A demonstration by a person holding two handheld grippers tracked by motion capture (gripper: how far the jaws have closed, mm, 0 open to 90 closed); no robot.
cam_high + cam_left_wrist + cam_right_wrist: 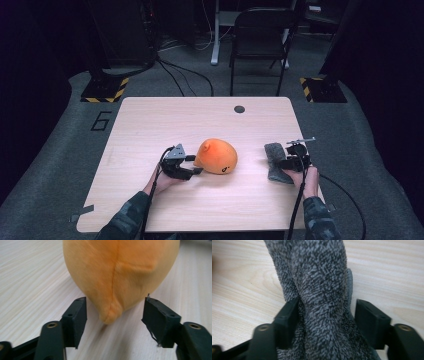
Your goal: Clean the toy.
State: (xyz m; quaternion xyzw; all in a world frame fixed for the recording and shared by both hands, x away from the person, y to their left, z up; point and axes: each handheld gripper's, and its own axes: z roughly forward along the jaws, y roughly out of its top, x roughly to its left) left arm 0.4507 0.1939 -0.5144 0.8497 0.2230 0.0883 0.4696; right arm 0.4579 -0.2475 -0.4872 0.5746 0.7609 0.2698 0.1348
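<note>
high view has an orange plush toy [216, 156] lying near the middle of the wooden table [150, 125]; left gripper [195, 164] sits just left of it, jaws parted, pointed end untouched between them. well right of it, right gripper [278, 163] is loose around a grey fuzzy sock [274, 155].

The round orange plush toy [120, 275] runs off the top edge just ahead of the left gripper [115, 315], so its upper half is cut off. Same with the fuzzy grey knit cloth [322, 302] between the right gripper's [327, 312] jaws: its far and near ends are cropped.
</note>
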